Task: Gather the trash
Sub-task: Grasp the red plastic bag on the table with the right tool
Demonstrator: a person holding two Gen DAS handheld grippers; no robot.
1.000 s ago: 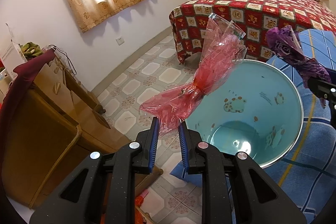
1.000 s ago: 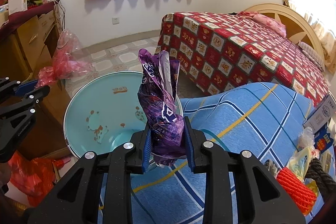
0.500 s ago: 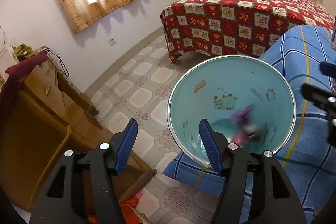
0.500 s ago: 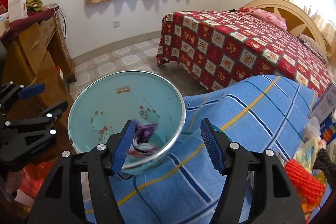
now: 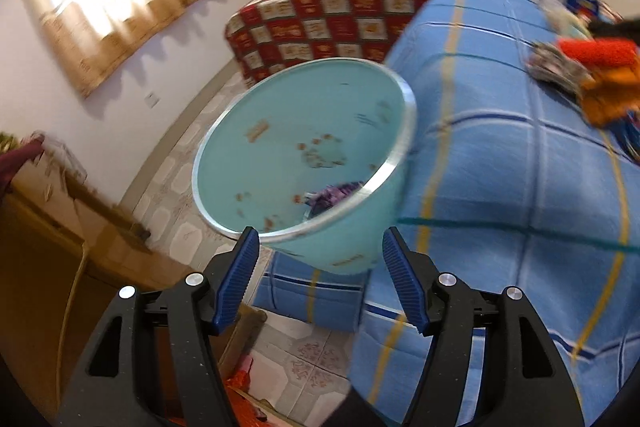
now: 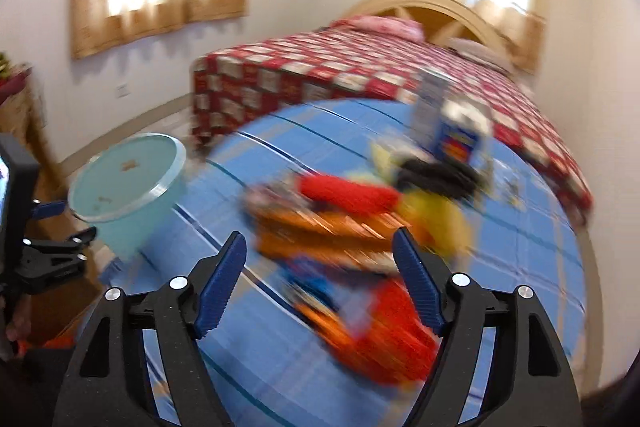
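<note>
A light blue bin [image 5: 348,147] stands at the edge of the blue checked cloth [image 5: 520,187]; a purple wrapper [image 5: 336,193] lies inside it. My left gripper [image 5: 318,267] is open and empty just in front of the bin. The bin also shows at the left of the right wrist view [image 6: 128,187]. My right gripper [image 6: 318,275] is open and empty above a blurred pile of trash [image 6: 360,227] on the cloth: red, orange and yellow wrappers. The left gripper shows at the right wrist view's left edge [image 6: 48,239].
A bed with a red patchwork cover [image 6: 360,67] stands behind the cloth. A white and blue carton [image 6: 448,131] stands upright behind the pile. A wooden cabinet [image 5: 48,235] is at the left, with tiled floor [image 5: 176,187] between it and the bin.
Both grippers opened and let go: the red bag and purple wrapper dropped into the bin. Both views have since swung right, the right gripper now over the trash pile.
</note>
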